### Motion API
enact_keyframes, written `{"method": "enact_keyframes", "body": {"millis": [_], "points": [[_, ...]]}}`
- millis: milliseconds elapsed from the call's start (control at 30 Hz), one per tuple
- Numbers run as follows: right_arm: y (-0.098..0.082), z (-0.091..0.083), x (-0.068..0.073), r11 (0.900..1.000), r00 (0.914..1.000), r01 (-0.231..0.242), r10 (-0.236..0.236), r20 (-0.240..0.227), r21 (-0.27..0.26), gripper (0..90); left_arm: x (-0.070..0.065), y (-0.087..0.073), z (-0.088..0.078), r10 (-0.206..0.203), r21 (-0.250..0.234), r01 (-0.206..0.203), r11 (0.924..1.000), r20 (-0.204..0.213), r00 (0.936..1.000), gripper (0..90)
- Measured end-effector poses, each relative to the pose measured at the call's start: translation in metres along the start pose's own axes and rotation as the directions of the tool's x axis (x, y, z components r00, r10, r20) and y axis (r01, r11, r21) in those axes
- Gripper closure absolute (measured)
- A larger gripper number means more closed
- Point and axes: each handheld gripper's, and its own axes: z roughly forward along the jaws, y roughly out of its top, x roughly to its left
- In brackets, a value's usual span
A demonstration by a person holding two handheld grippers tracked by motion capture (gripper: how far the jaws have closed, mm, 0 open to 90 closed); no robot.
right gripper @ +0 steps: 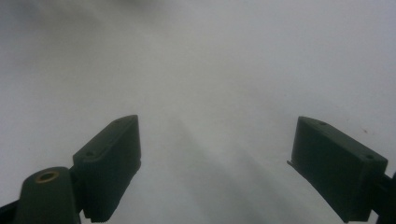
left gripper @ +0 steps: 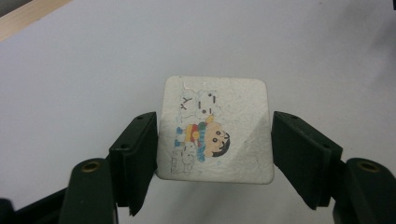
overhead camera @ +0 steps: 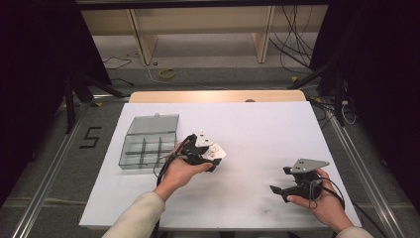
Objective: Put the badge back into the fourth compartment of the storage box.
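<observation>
the left gripper (left gripper: 215,154) clamps a white cartoon-printed tile (left gripper: 215,128) above the sheet right of the clear compartment box (overhead camera: 148,142), so keep it level while carrying; the right gripper (right gripper: 215,168) rests unclenched near right.

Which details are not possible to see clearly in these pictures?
- Compartment box, high view: its contents are too small and glary to tell.
- Square tile, left gripper view: its side edges sit behind the fingers; in the high view its drawing is too small to read.
- Right gripper, high view: the hand covers part of its body.
</observation>
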Motion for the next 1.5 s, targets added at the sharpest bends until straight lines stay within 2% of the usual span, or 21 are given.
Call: {"method": "enact_keyframes", "body": {"millis": [333,1000,1233,1500], "points": [[0.001,0.000,0.000,1.000,1.0000,0.006,-0.006,-0.002,-0.001,16.4,0.013,-0.009,-0.019,-0.037,-0.016,0.036,0.9992,-0.040,0.9985,32.8],[0.001,0.001,0.000,1.000,1.0000,0.006,-0.006,-0.006,0.002,16.4,0.033,-0.024,-0.045,-0.075,-0.029,0.073,0.9969,-0.099,0.9922,32.8],[0.001,0.001,0.000,1.000,1.0000,0.007,-0.007,-0.007,0.002,16.4,0.044,-0.032,-0.057,-0.107,-0.042,0.103,0.9938,-0.135,0.9850,32.8],[0.001,0.001,0.000,1.000,1.0000,0.006,-0.006,-0.006,0.002,16.4,0.063,-0.045,-0.073,-0.158,-0.056,0.150,0.9871,-0.179,0.9711,32.8]]}}
